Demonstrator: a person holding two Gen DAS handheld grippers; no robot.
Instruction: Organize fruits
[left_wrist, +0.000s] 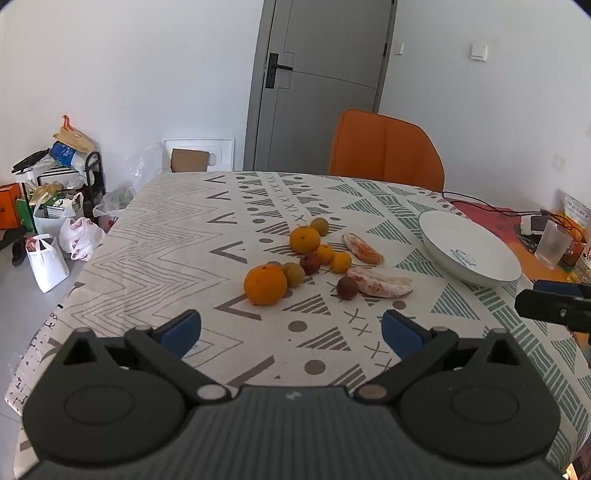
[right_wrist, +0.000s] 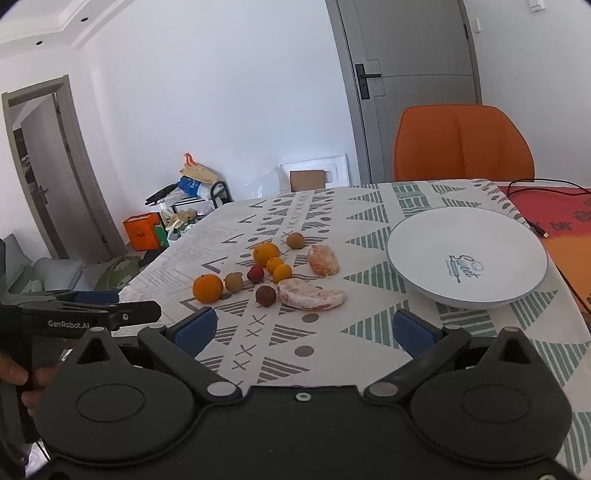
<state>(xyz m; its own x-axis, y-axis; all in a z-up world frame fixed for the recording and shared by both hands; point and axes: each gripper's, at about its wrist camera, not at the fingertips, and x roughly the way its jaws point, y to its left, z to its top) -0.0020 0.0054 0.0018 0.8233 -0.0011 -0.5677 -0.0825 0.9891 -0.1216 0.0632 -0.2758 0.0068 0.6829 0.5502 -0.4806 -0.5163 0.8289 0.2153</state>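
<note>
One container sits on your table (right_wrist: 332, 354): a white plate (right_wrist: 424, 240) with blue lettering, off to the right of the fruit and near the table's right edge, and it holds nothing. Beyond it, at the far right of the left wrist view, a clear plastic cup (left_wrist: 553, 243) stands among cables and packets; what it holds you cannot tell.

Both your tools point forward and somewhat downward over the near part of the patterned cloth. Your left gripper (left_wrist: 291, 328) has its blue pads spread wide, with only bare cloth between them. Your right gripper (right_wrist: 304, 328) is spread just as wide, again gripping nothing. In the right wrist view your hand (right_wrist: 16, 376) shows at the left edge, wrapped around the left tool's handle.

All the fruit lies loose in a cluster on the cloth, ahead of both tools and apart from them. Nearest your left gripper is the large orange (left_wrist: 265, 284), with a greenish-brown fruit (left_wrist: 294, 274) touching its right side. Nearest your right gripper are a dark red fruit (right_wrist: 265, 295) and a long peeled citrus piece (right_wrist: 312, 294) just beside it. Farther back lie a second orange (right_wrist: 266, 253), two small oranges (right_wrist: 279, 268), a red fruit (right_wrist: 255, 274), another peeled piece (right_wrist: 323, 260) and one more brownish fruit (right_wrist: 295, 240).
</note>
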